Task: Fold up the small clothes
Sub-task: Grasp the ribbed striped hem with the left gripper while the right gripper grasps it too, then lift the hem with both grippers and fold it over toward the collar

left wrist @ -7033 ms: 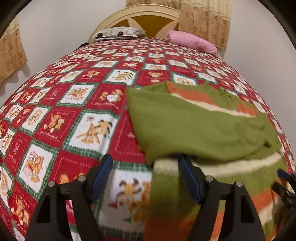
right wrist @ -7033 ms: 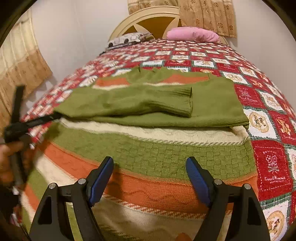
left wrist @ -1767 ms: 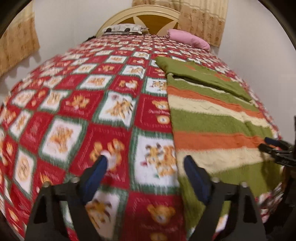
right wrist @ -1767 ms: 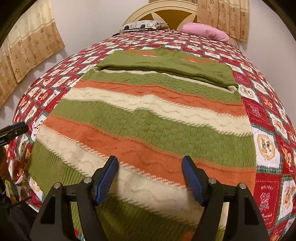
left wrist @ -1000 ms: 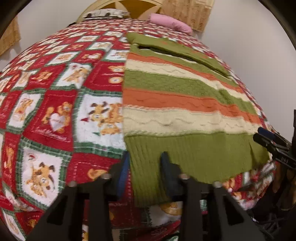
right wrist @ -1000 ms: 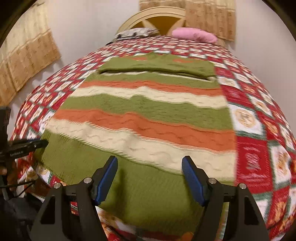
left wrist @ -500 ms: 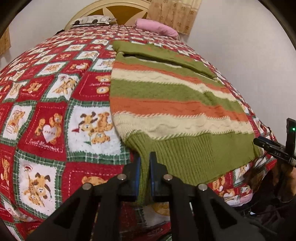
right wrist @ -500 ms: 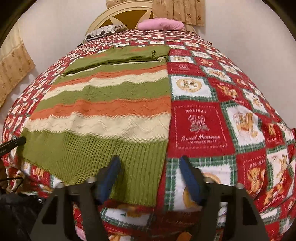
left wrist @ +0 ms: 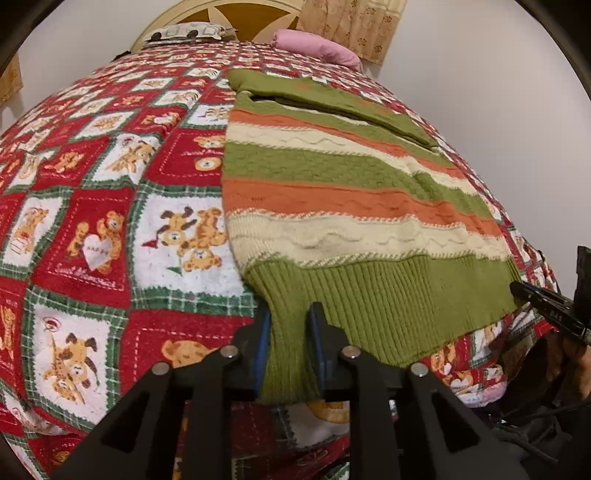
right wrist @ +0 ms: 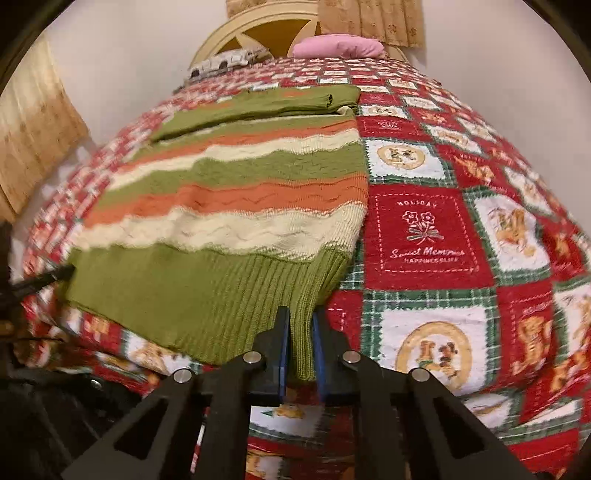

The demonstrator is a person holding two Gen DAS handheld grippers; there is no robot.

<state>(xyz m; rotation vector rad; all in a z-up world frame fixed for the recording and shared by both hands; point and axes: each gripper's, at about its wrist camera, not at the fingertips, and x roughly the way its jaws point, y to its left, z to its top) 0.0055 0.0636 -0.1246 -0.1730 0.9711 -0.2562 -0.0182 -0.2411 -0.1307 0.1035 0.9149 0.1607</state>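
With the striped sweater spread flat on the teddy-bear bedspread, we've got both near corners of its green ribbed hem pinched. Our left gripper is clamped on the sweater's left hem corner, our right gripper clamped on the right one, fabric bunched between each pair of blue pads. Beyond the sweater's far end, where the green sleeves lie folded across, sit a pink pillow and the headboard.

The sweater lies on the bedspread right of frame centre, hem at the near edge, two pillows beyond at top.
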